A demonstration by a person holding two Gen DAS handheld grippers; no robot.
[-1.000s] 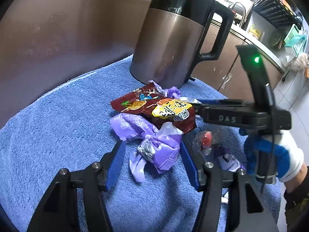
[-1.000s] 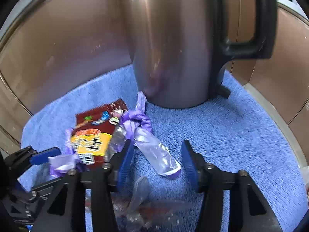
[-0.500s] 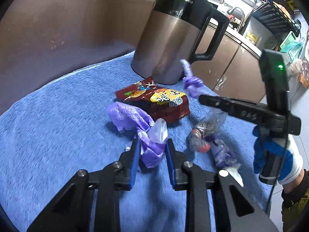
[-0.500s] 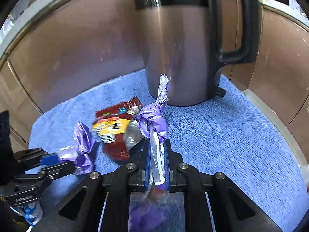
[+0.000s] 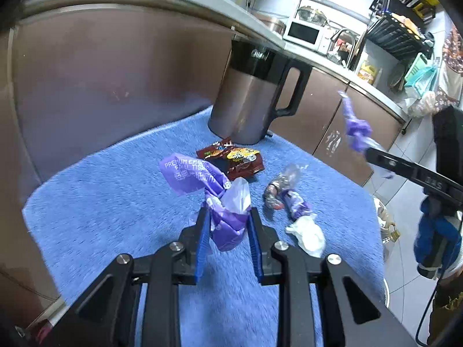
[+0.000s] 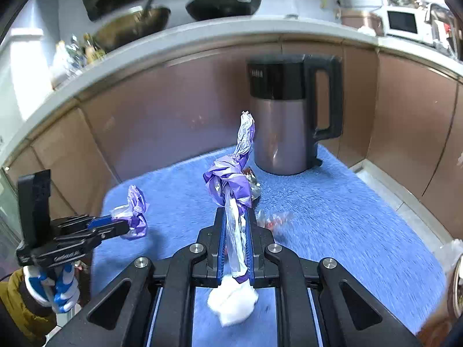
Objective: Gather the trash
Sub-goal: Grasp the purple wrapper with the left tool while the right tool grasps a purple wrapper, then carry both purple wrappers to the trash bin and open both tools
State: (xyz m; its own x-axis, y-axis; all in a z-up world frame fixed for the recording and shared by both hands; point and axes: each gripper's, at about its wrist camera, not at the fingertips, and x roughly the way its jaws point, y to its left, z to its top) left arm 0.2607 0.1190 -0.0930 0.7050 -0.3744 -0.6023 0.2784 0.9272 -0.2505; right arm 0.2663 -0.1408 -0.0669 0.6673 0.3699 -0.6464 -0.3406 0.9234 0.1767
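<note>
My left gripper (image 5: 228,214) is shut on a crumpled purple tissue wrapper (image 5: 196,176), held clear above the blue towel (image 5: 115,196). Off to the right, the right gripper (image 5: 369,150) carries a twisted purple wrapper (image 5: 357,128) in the air. In the right wrist view the right gripper (image 6: 235,217) pinches that purple and clear wrapper (image 6: 228,179), which stands up between the pads. The left gripper (image 6: 127,225) with its purple wrapper (image 6: 136,208) hangs at the left. On the towel lie a red snack bag (image 5: 234,159), a clear wrapper (image 5: 277,190), a small purple wrapper (image 5: 295,205) and a white tissue (image 5: 306,232).
A brown and black kettle (image 5: 249,101) stands at the towel's far edge, against brown cabinet doors. A worktop with a microwave (image 5: 303,30) runs behind. A gloved hand (image 5: 434,231) holds the right gripper. A metal rim (image 6: 457,274) shows past the towel's right edge.
Both grippers have shut on purple wrappers and lifted them off the towel. Both have pulled back and up from the kettle, so more of the kitchen shows.
</note>
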